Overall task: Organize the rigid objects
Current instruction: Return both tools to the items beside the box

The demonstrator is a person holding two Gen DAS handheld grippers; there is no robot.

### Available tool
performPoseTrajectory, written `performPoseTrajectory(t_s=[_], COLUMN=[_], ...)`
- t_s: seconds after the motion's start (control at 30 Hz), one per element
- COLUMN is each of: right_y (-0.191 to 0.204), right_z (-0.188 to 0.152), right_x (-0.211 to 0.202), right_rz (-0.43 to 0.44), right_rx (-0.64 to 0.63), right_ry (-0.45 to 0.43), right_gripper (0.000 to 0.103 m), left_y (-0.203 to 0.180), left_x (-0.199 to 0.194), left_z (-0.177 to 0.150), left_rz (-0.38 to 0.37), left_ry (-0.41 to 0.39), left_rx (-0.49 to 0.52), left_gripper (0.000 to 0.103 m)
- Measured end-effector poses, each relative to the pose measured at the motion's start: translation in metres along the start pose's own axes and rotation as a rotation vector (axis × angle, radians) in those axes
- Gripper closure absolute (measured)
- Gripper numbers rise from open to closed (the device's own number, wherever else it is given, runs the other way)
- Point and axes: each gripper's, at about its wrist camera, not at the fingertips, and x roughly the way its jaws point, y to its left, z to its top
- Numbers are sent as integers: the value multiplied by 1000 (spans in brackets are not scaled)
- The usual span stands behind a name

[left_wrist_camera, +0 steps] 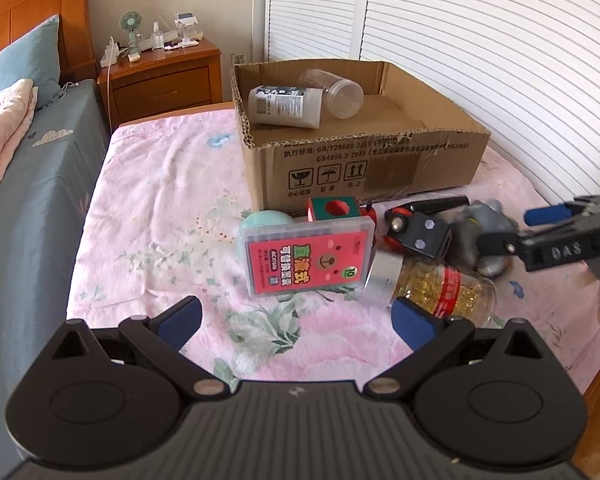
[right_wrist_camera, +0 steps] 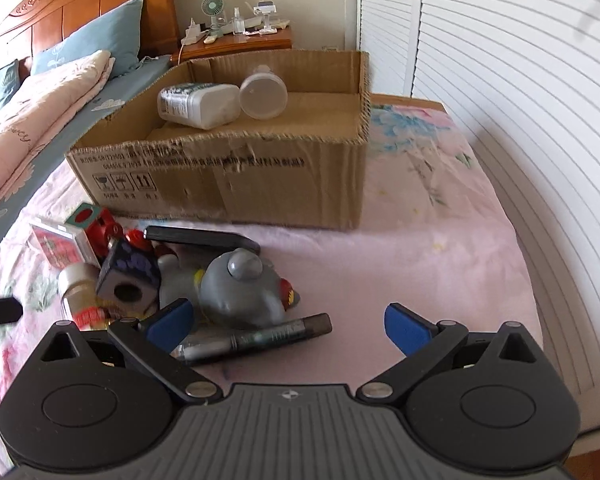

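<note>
A cardboard box point(left_wrist_camera: 380, 168) point(right_wrist_camera: 240, 188) stands on the pink bed cover and holds a white bottle point(left_wrist_camera: 286, 106) point(right_wrist_camera: 198, 104) and a clear jar point(left_wrist_camera: 334, 92) point(right_wrist_camera: 262, 94). In front of it lies a pile: a red card case point(left_wrist_camera: 304, 260), a gold-filled bottle point(left_wrist_camera: 432, 284), a black cube point(left_wrist_camera: 424, 236) point(right_wrist_camera: 130, 272), a green-red cube point(left_wrist_camera: 332, 208), a grey toy point(right_wrist_camera: 240, 288) and a dark pen point(right_wrist_camera: 256, 338). My left gripper point(left_wrist_camera: 296, 320) is open, just short of the card case. My right gripper point(right_wrist_camera: 288, 328) is open, over the pen beside the grey toy.
A bed with blue pillows point(left_wrist_camera: 16, 64) and a wooden nightstand point(left_wrist_camera: 164, 76) with a small fan lie to the left. White louvred doors point(left_wrist_camera: 480, 40) stand behind the box. The right gripper shows in the left wrist view point(left_wrist_camera: 548, 232) at the right edge.
</note>
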Motion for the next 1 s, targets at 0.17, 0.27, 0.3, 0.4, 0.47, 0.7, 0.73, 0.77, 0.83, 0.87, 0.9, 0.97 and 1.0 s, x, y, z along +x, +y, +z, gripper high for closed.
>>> performPoseTrajectory(t_s=[0.17,0.27,0.3,0.4,0.47,0.7,0.73,0.77,0.83,0.87,0.9,0.97,1.0], right_y=[-2,2,4,10,12,12,12,12,12,12,13,13,13], right_z=[-19,-29,-33,-40,-40,-38,-39,-40,-40,-40,-40,-40,-40], right_x=[-6,-9,-9,-7,-6,-5,-5,-5,-5,-5,-5,-6,-6], right_rz=[21,47,42,16,9,6,6,6,6,5,4,4,4], right_rx=[-22,-68,-88,-143,-150,-141,-142,-142,-141,-140,-140,-139,-139], right_ry=[25,35,36,25,19,11,8,4,0,0,1,1,0], right_gripper=[0,0,0,0,0,0,0,0,0,0,0,0,0], left_y=[0,0,0,-1,-2,1,2,4,8,10,12,15,16], left_x=[3,4,4,7,9,24,27,32,40,45,46,46,44], left_z=[-1,-1,-1,3,8,38,42,46,51,52,51,46,43], left_rz=[-5,-10,-12,-24,-30,14,25,39,67,80,83,66,57], left_ry=[7,12,13,12,8,-44,-50,-56,-49,-35,-30,-16,-18], left_rx=[-3,-1,-2,-7,-11,-38,-41,-40,-41,-43,-51,-59,-63], left_gripper=[3,3,3,3,3,3,3,3,3,3,3,3,3])
